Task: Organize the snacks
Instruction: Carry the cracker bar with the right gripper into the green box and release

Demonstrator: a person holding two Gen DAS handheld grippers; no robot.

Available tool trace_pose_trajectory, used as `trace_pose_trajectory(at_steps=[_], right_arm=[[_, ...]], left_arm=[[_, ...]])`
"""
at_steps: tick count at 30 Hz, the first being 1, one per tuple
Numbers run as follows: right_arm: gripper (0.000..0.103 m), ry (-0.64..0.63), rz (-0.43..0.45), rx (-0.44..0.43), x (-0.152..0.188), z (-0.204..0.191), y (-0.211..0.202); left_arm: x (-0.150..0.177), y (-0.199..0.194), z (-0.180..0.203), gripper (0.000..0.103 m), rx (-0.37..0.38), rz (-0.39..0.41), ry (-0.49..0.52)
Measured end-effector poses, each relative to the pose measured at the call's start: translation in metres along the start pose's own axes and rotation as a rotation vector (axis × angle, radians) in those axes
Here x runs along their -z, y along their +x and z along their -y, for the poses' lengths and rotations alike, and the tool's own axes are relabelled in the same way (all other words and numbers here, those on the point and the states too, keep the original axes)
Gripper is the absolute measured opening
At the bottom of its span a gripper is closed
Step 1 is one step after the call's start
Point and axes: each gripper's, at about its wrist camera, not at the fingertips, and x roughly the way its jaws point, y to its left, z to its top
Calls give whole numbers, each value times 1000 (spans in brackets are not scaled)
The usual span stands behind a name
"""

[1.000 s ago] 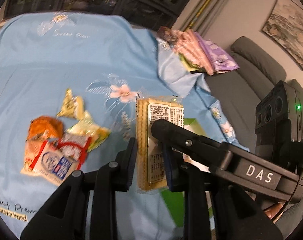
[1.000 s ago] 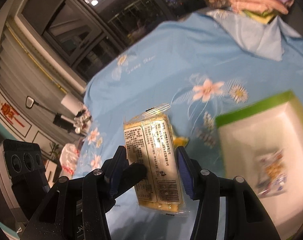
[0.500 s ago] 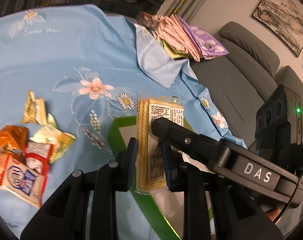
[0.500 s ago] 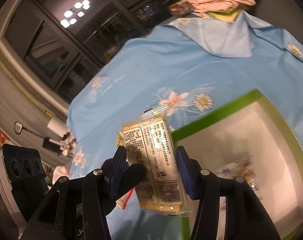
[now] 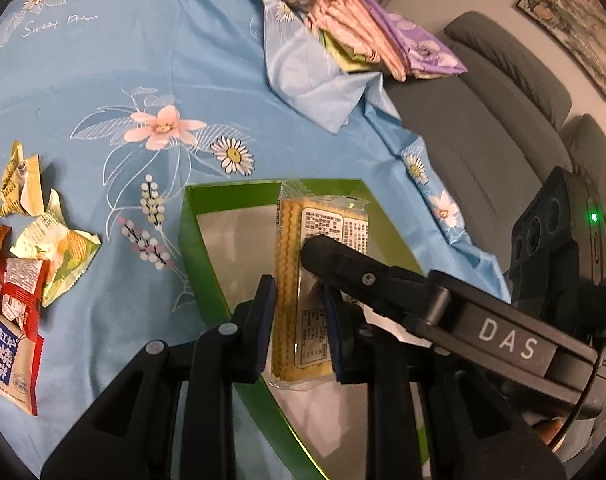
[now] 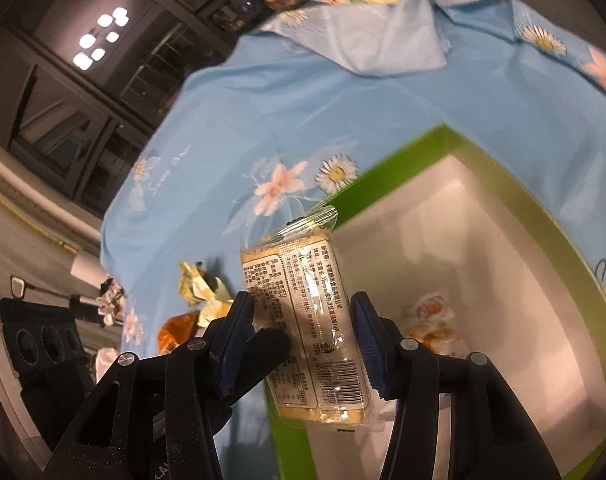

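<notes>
On the far left of the blue floral cloth (image 5: pixel 151 52), as the left wrist view has it, we are noting the loose snack wrappers (image 5: pixel 31 248): crumpled yellow-green ones, an orange one, a red-and-white packet, all lying well apart from the box.

Moving right, we are finding the green-rimmed box (image 5: pixel 195 248), white inside, open at the top. We are holding the cracker pack (image 5: pixel 303 280) above its interior, clear film around pale crackers, label side facing us.

Both grippers are pinching the same pack. The left gripper (image 5: pixel 299 300) is closed across the pack's narrow width, blue pads on either long edge. The right gripper (image 6: pixel 303 336) is doing the same from its own side, also closed on the pack. The long axis is running straight out along the fingers of each gripper, away from the camera. Neither hand is nearer; both are already on it. The box floor is lying directly below and slightly right, so we are judging the coming move as a lowering and release.

Only the right wrist view is showing the box floor, with one wrapped snack (image 6: pixel 431 320) already resting there just right of the pack. Only the left wrist view is showing the folded cloths (image 5: pixel 367 40) and grey sofa (image 5: pixel 483 120) beyond.
</notes>
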Motion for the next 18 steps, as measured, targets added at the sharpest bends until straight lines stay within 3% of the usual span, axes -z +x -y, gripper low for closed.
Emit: trace_pose_trajectory(at_steps=[18], right_arm=[[54,58,-70,25,0,22,19]], left_arm=[[4,19,-9,19,-2,-60,-39]])
